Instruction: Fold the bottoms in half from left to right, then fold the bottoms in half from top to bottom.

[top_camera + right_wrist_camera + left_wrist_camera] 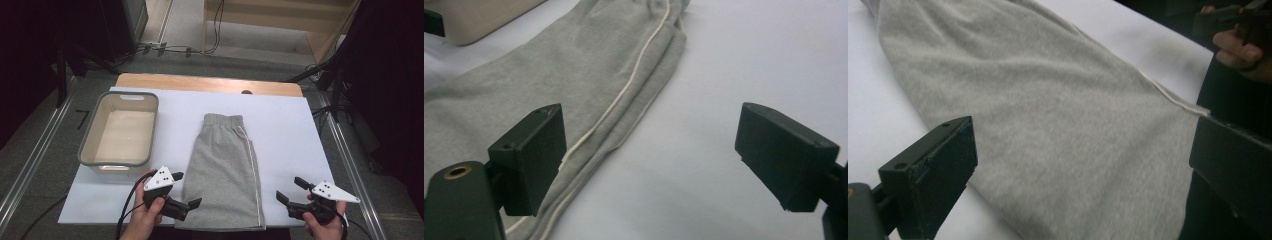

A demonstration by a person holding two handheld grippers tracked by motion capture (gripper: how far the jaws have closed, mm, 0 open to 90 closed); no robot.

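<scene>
The grey shorts (222, 170) are lying flat and folded lengthwise on the white surface (285, 125), with the waistband at the far end and the hem at the near edge, between the two tongs. The left tongs (189, 190) are hovering at the near left corner of the shorts with the jaws standing wide apart; in the left gripper view grey cloth is lying under the gap, but neither jaw is pressing on it. The right tongs (289, 189) are sitting just right of the shorts over bare surface, jaws also gaping and gripping nothing; the white side stripe (624, 95) is running past their left jaw. A beige bin (120, 131) is standing beyond the left tongs, well apart from the shorts.
</scene>
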